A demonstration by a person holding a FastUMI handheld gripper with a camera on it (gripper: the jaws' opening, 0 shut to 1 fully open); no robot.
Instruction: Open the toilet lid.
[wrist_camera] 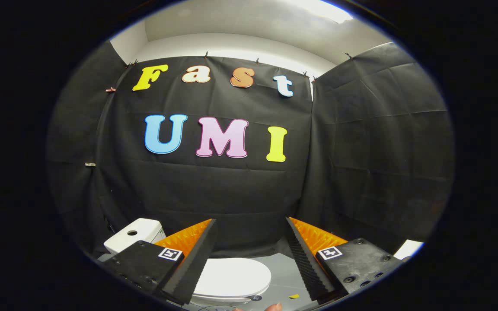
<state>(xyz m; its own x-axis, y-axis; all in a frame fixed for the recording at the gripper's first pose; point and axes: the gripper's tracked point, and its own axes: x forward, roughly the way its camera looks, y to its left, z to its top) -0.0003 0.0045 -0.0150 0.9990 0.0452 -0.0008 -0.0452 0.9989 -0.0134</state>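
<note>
A white toilet stands low on the grey floor below me. Its lid (234,276) lies flat and closed, showing in the gap between my fingers and partly behind the left finger (193,263). The white cistern (135,233) with a round button on top sits beyond the left finger, against the black cloth wall. My gripper (251,224) is open, held well above the lid, with nothing between its fingers.
Black cloth walls (231,190) close the booth behind and to both sides. A grey floor (285,276) runs right of the toilet, with a small yellow mark (294,296) on it. A fingertip (273,307) shows below the lid. A white object (408,248) lies beyond the right finger.
</note>
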